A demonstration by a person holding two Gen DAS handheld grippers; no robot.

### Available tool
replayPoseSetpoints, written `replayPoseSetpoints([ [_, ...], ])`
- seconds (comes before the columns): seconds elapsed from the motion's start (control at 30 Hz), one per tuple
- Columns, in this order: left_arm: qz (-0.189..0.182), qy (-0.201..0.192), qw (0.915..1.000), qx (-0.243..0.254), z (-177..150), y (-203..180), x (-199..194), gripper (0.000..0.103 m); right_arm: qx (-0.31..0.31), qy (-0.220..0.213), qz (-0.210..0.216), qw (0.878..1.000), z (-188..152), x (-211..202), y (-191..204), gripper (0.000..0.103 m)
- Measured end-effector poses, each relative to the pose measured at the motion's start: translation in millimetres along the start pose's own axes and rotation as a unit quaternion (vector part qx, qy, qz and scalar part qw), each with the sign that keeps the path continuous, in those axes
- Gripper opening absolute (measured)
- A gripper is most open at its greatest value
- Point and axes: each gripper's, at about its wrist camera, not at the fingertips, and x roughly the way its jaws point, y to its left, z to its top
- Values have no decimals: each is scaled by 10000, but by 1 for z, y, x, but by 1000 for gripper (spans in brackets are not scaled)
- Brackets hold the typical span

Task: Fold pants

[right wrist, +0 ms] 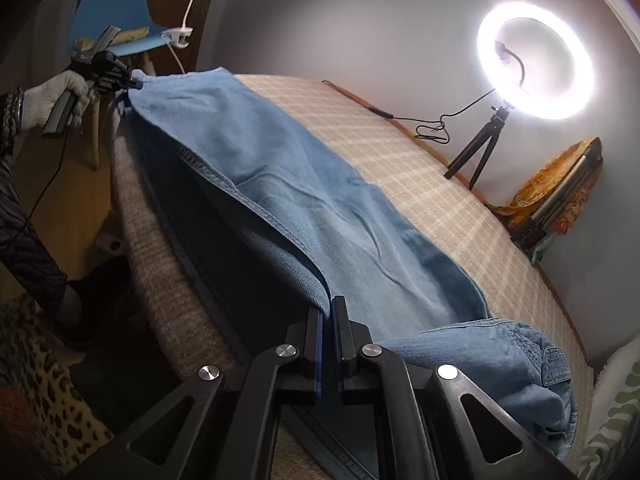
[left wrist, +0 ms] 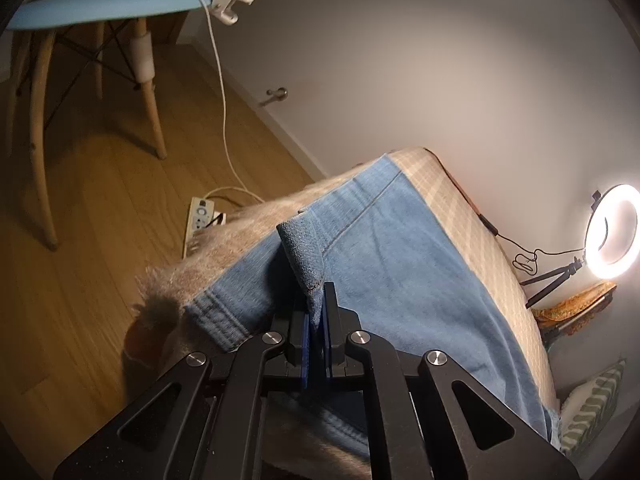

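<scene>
Pants (right wrist: 304,208) lie lengthwise on the bed (right wrist: 400,160), near edge lifted between left gripper (right wrist: 136,82) at far end and right gripper (right wrist: 329,312) at near end; ring light (right wrist: 536,60) right of bed by wall; chair (left wrist: 104,4) on floor beyond far end

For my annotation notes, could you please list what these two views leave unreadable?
- Left wrist view: the jeans waistband, cut off at the lower right edge.
- Right wrist view: the lower leg layer, hidden under the lifted denim.
- Right wrist view: the left claw pinch point, too small to make out.
</scene>
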Motion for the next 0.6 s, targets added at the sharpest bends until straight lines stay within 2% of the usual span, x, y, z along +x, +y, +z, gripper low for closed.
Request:
replayPoseSetpoints([
  [0.13,-26,-197,9997,163,5,-8,-15,4,292,-281,-41,9992,6,-14,-11,1],
  [0.27,-33,-259,9996,131,6,-2,-26,4,345,-358,-53,9987,7,-18,-11,2],
  [0.5,156,-7,9998,-110,-5,21,-18,4,82,-64,99,9999,-2,-5,6,1],
  [0.6,204,-37,9998,-75,-5,20,-19,4,-90,74,141,9998,-6,0,14,2],
])
